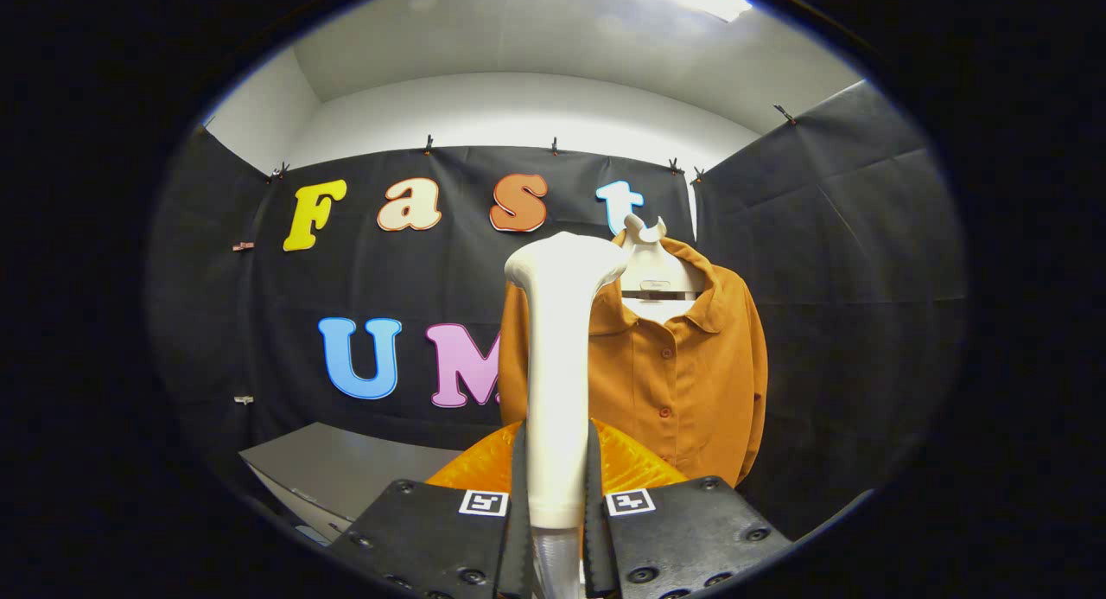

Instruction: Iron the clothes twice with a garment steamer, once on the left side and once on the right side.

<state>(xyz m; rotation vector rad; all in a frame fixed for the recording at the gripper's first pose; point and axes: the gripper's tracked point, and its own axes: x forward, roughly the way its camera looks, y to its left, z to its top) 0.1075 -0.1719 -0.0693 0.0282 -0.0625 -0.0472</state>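
the fingers (pixel 557 512) clamp the white garment steamer (pixel 557 366) by its handle, upright, head flared at top. just beyond hangs the rust-orange buttoned shirt (pixel 683 366) on a hanger (pixel 652 270); grey bench (pixel 346 465) lies off to one side.

Recording booth: black cloth walls (pixel 829 236) clipped up under a white ceiling (pixel 518 46)

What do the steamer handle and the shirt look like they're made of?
Steamer, clamped in the gripper: likely smooth moulded plastic, going by its matte, seamless white surface. Shirt on the hanger: soft woven cloth, matte, with gentle folds; exact fibre unclear.
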